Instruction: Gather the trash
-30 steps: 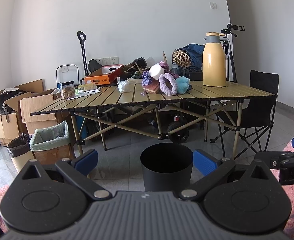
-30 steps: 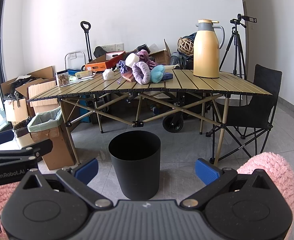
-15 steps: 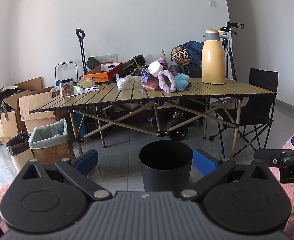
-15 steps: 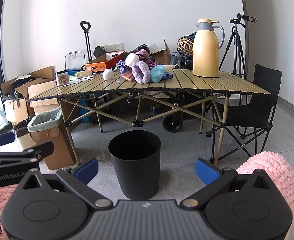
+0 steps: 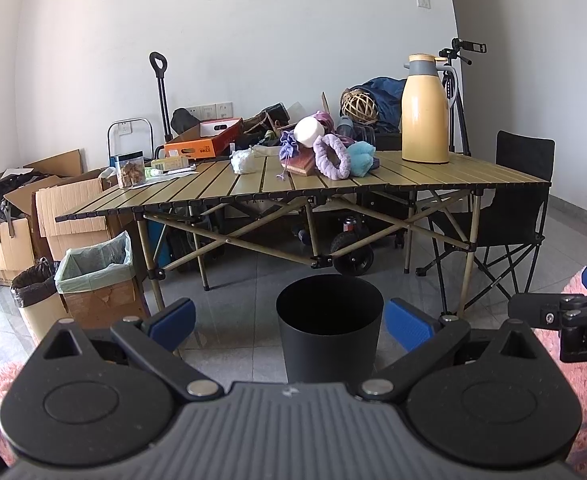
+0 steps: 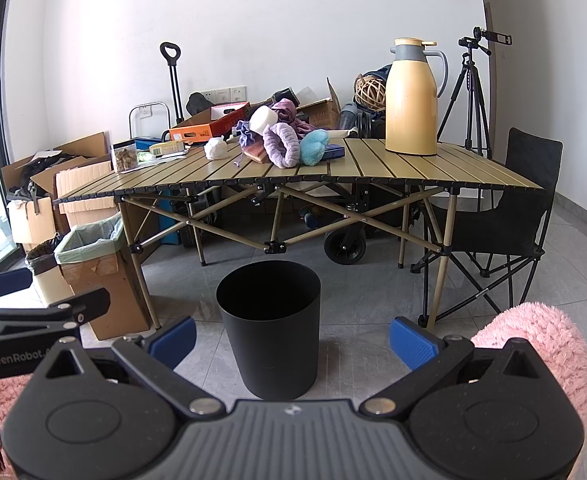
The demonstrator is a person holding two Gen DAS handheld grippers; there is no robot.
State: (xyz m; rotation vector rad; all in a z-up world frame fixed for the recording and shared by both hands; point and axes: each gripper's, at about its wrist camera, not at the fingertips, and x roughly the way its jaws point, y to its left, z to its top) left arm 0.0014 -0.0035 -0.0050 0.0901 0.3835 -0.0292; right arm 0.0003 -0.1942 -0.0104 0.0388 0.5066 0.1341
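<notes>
ahead of both sets of jaws, on the floor, stands one black bin (image 5: 329,324), empty as far as its dark interior shows. over the last second the left wrist view has risen slightly: the desk (image 5: 433,178) top shows more of its slats and the bin sits a little lower between the jaws; the right wrist view is nearly unchanged. judgement: the approach has started on the left side only, and no trash is collected yet. the left gripper (image 5: 289,322) has its jaws spread wide and empty. the right gripper (image 6: 291,338) likewise has its jaws spread wide, with nothing between them. the likely trash is one crumpled white wad (image 5: 242,161), lying on the desk well beyond the jaws and left of the soft pile, apart from it. count on the desk: one yellow flask (image 5: 424,120), one clear jar (image 5: 130,170), one white wad, one purple ring (image 5: 331,156), one blue fluffy item (image 5: 362,158), one white roll (image 5: 308,131). beside the desk, to the left of the jaws: one lined carton (image 5: 99,276) and one small lined bin (image 5: 37,304). to the right: one folding chair (image 5: 517,200). smaller items behind the pile cannot be counted.
</notes>
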